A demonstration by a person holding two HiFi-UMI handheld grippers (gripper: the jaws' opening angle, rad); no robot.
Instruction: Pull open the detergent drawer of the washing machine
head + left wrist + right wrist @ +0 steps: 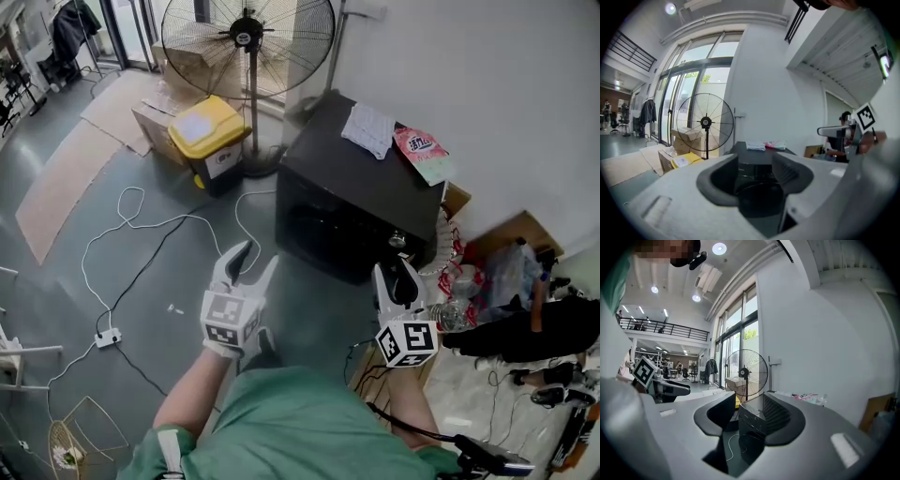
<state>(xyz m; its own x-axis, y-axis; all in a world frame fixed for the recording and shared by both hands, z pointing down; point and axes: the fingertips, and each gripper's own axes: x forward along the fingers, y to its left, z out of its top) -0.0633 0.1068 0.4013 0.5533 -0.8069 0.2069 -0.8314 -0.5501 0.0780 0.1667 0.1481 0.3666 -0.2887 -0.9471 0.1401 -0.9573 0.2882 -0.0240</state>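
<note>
Ahead, boxy black washing machine [347,202]; left gripper [260,255], right gripper [398,272] jaws apart

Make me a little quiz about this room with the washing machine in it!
1. True or false: the left gripper is gripping the washing machine.
2. What stands next to the yellow bin? A) a fan B) a ladder C) a piano
3. Fill the gap: beside the white cloth on top of the machine lies a pink ______.

Key
1. False: it is open, empty and short of the machine.
2. A
3. packet
</note>
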